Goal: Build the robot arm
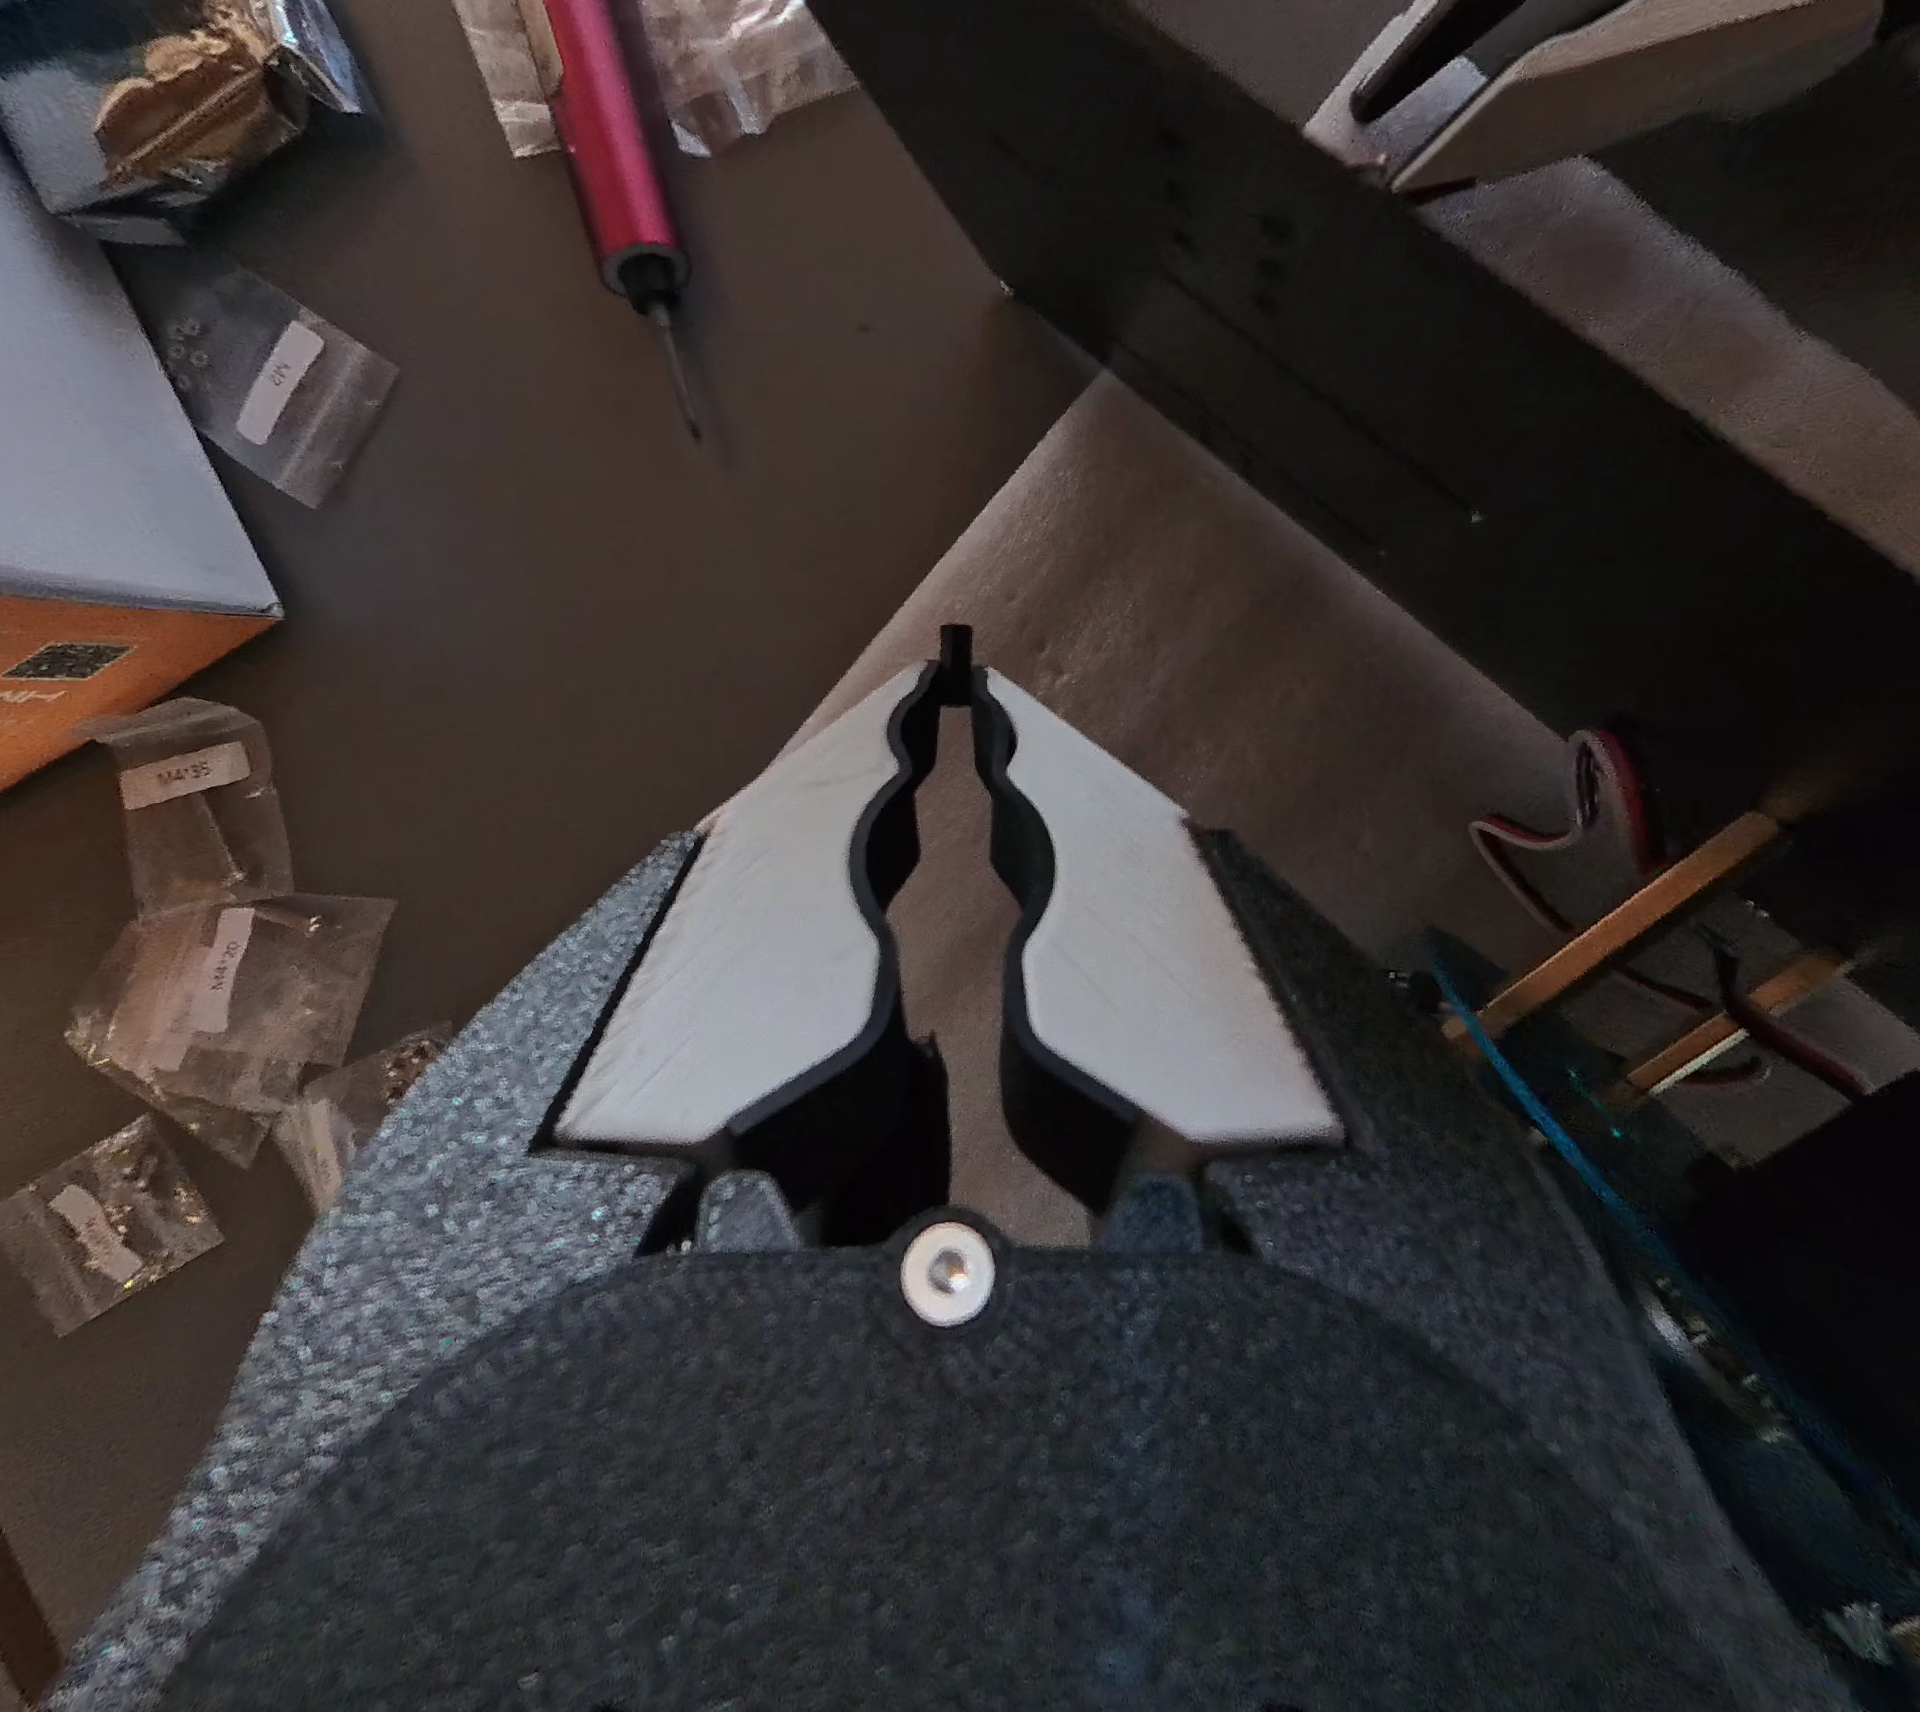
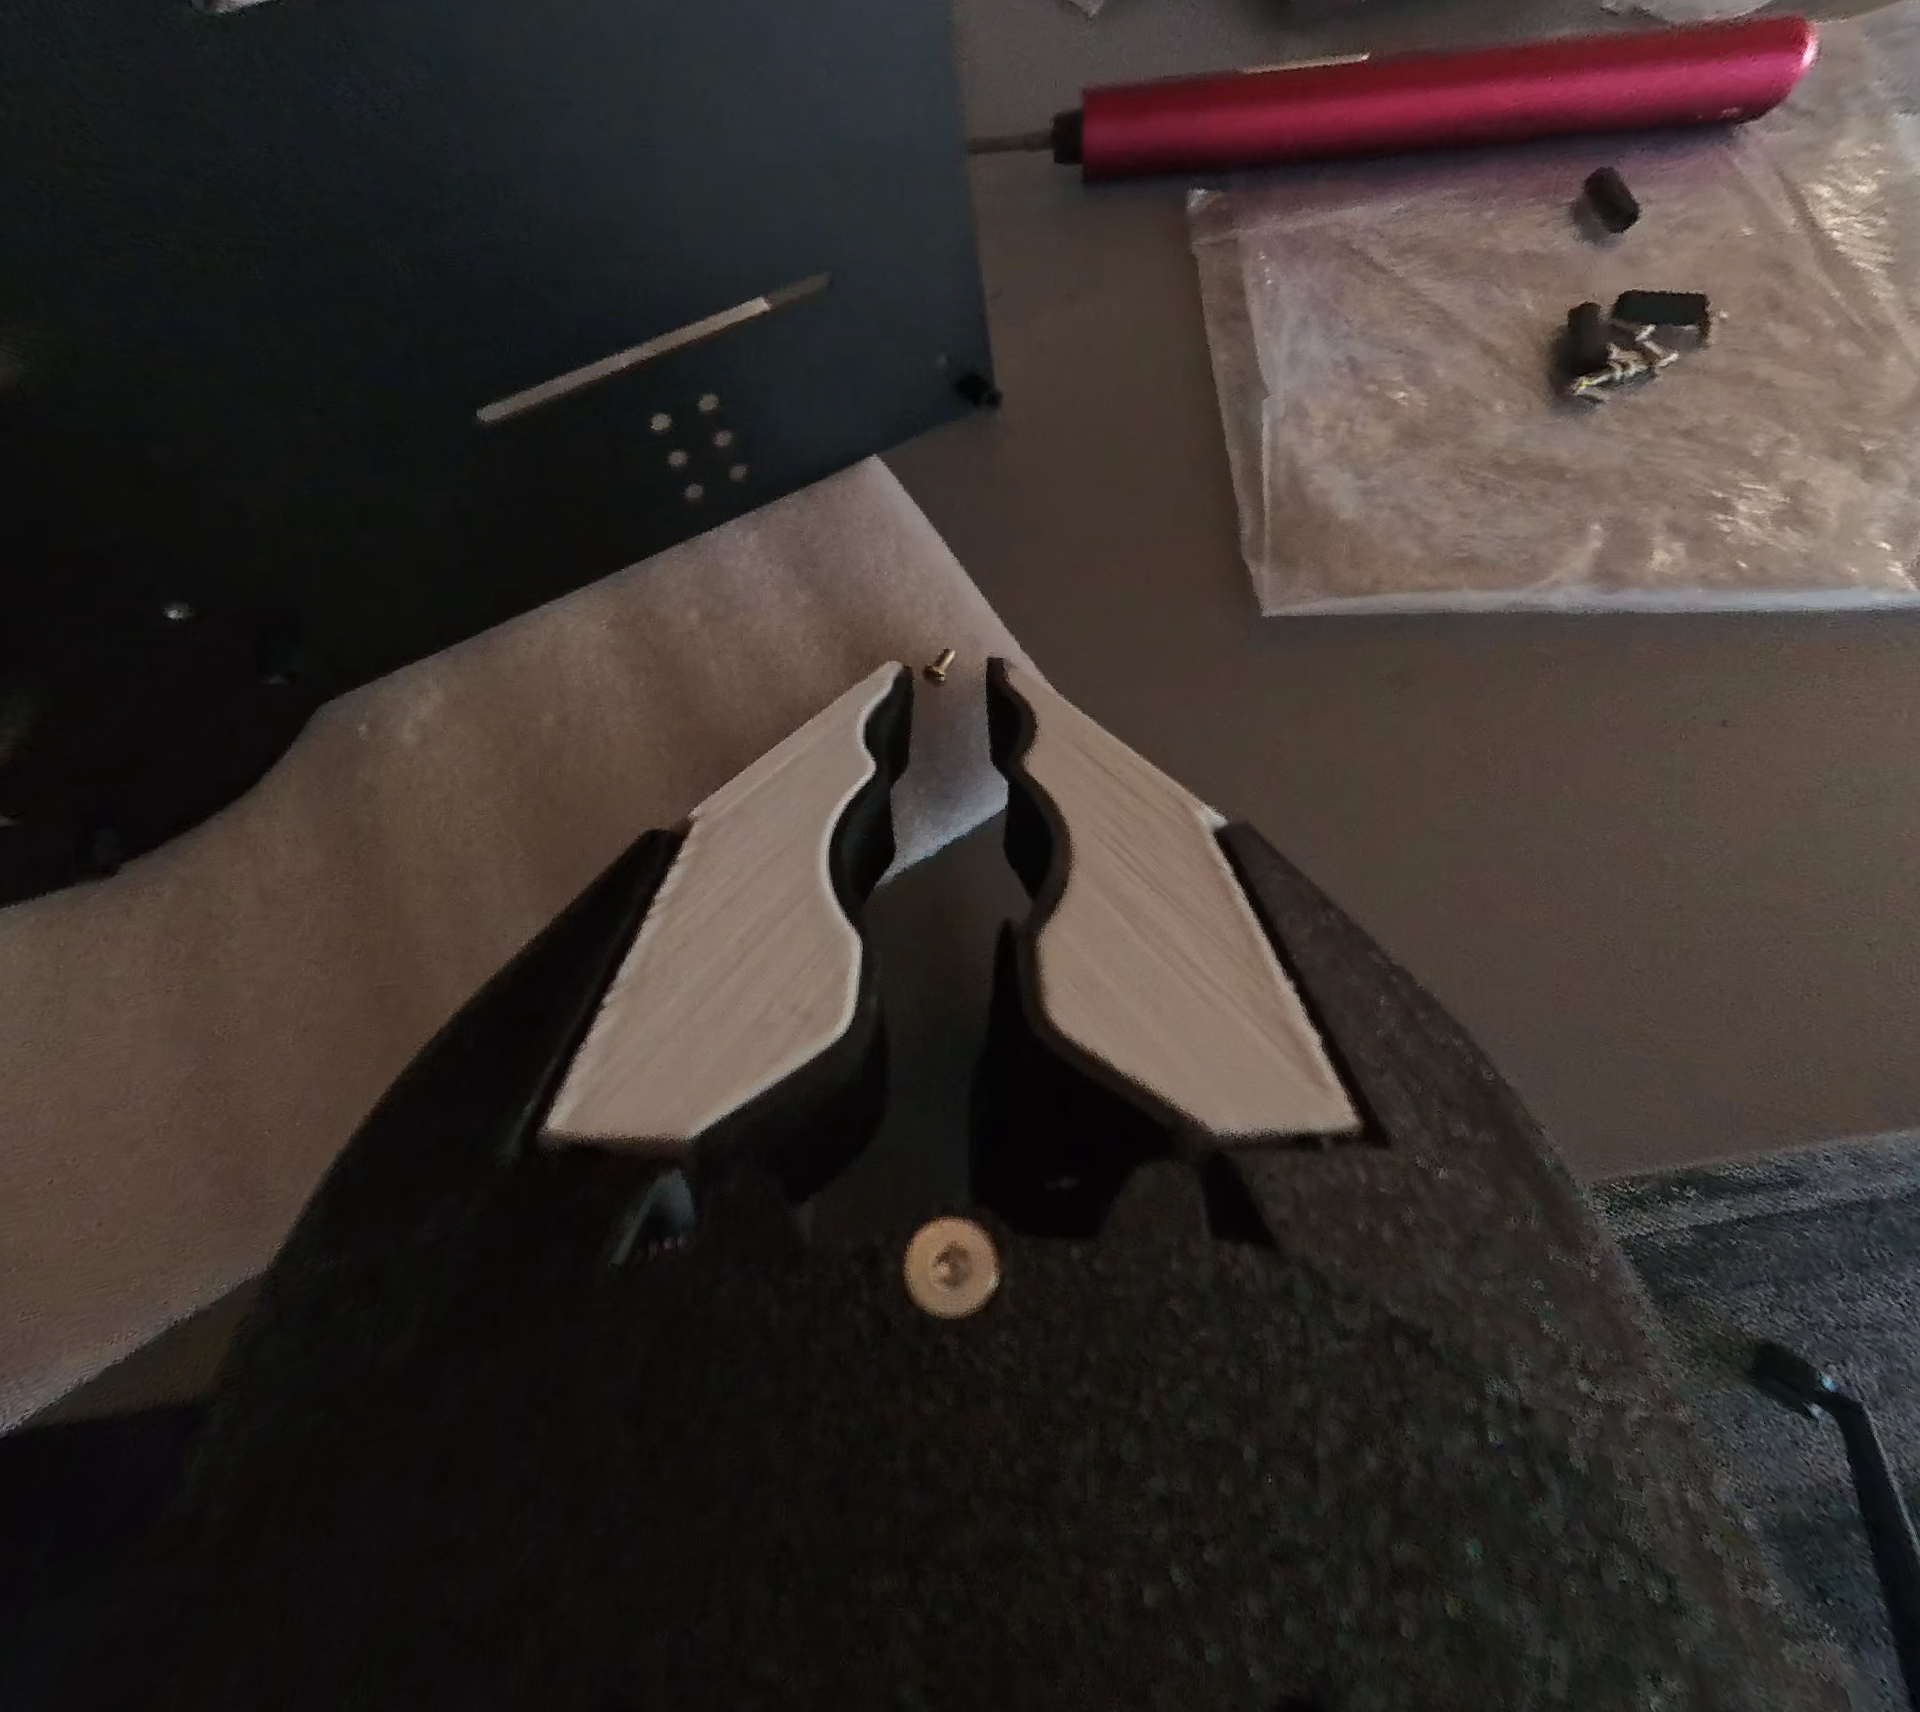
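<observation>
Left gripper has its fingertips pinched on a tiny black standoff, a short stubby post whose long axis runs straight forward along the fingers, so its free end pokes out past the tips over the grey foam sheet. Only that tip shows, the rest is buried between the pads. Right gripper has its fingers slightly spread with nothing between them, and a little brass screw lies on the foam right at the gap, closest to the left-hand tip, tilted with one end toward the upper right; too small to say which end is the head. Just beyond sits the black metal plate with slots and a cluster of small holes, tilted up off the foam, its left part cut off by the frame edge. In the left wrist view it's just a dark slab crossing diagonally, with the right gripper's tips at its far edge. Off to the side lies a red electric screwdriver, bit pointing toward the plate, next to a clear plastic bag with a few more black standoffs on it. The left view also shows small labelled hardware bags and a box corner, partly out of frame.
</observation>
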Demonstrator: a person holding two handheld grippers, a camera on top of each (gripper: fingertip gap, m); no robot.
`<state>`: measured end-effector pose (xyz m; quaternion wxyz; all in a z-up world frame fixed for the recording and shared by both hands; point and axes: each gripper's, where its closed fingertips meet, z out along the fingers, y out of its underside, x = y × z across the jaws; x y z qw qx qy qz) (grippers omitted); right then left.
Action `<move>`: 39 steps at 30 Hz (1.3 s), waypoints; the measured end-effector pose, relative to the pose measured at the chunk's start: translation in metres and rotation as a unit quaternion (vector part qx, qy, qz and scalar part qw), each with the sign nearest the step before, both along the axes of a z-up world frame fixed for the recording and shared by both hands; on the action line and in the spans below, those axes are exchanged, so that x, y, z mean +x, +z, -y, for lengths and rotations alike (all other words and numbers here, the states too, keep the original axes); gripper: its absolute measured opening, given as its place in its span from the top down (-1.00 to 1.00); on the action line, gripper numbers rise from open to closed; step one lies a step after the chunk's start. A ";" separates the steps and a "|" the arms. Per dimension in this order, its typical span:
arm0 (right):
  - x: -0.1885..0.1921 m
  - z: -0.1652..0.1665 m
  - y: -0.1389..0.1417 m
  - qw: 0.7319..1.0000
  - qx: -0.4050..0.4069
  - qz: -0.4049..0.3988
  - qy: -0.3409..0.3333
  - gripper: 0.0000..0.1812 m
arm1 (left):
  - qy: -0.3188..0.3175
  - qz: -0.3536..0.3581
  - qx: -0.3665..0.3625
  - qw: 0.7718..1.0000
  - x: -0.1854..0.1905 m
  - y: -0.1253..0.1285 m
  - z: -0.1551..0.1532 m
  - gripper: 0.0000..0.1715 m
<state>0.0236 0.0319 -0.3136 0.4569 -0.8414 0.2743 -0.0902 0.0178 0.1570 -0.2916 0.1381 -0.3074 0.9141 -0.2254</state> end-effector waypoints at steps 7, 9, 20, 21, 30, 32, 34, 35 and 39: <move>0.002 -0.002 -0.002 0.998 -0.025 0.026 -0.046 0.89 | -0.001 -0.008 0.014 1.000 -0.007 -0.010 0.001 0.95; 0.002 -0.002 -0.001 0.998 -0.024 0.031 -0.046 0.90 | -0.002 -0.010 0.013 1.000 -0.009 -0.012 0.000 0.95; -0.019 -0.017 0.017 0.991 0.065 -0.005 0.115 1.00 | -0.006 -0.015 0.001 1.000 -0.010 -0.018 -0.005 0.95; -0.016 -0.015 0.020 0.990 0.063 -0.002 0.127 1.00 | -0.007 -0.017 0.003 1.000 -0.009 -0.019 -0.006 0.94; -0.003 -0.044 0.097 0.904 0.219 -0.073 0.359 1.00 | -0.008 0.024 -0.081 0.996 0.007 0.010 0.002 0.95; 0.006 -0.054 0.099 0.893 0.236 -0.084 0.375 1.00 | -0.012 0.037 -0.118 0.992 0.012 0.022 0.011 0.95; 0.012 -0.062 0.098 0.886 0.240 -0.089 0.386 1.00 | -0.013 0.044 -0.145 0.988 0.015 0.029 0.018 0.95; 0.014 -0.066 0.098 0.885 0.238 -0.093 0.390 1.00 | -0.014 0.045 -0.157 0.987 0.017 0.032 0.020 0.95; 0.015 -0.075 0.092 0.883 0.217 -0.095 0.405 1.00 | -0.013 0.044 -0.183 0.982 0.022 0.037 0.026 0.95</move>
